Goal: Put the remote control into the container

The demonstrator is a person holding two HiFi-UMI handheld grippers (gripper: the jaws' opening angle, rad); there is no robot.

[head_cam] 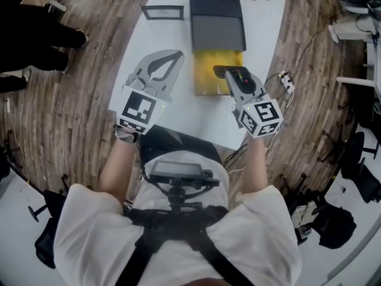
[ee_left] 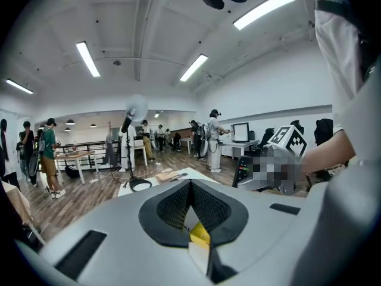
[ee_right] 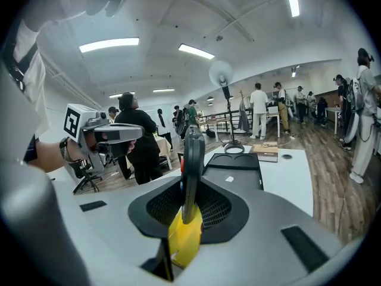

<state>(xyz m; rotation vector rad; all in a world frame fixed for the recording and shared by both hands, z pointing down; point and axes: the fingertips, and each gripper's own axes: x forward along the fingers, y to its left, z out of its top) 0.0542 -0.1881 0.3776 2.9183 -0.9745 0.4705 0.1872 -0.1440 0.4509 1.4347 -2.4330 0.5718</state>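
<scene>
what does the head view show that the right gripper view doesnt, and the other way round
Only the head view: the small black frame lying on the white table, and the person's own torso and chest rig.

Only the right gripper view: the standing fan and the ceiling lights.

Both: the right hand-held gripper closed on the remote control, the black container, the yellow box and the left hand-held gripper.
</scene>
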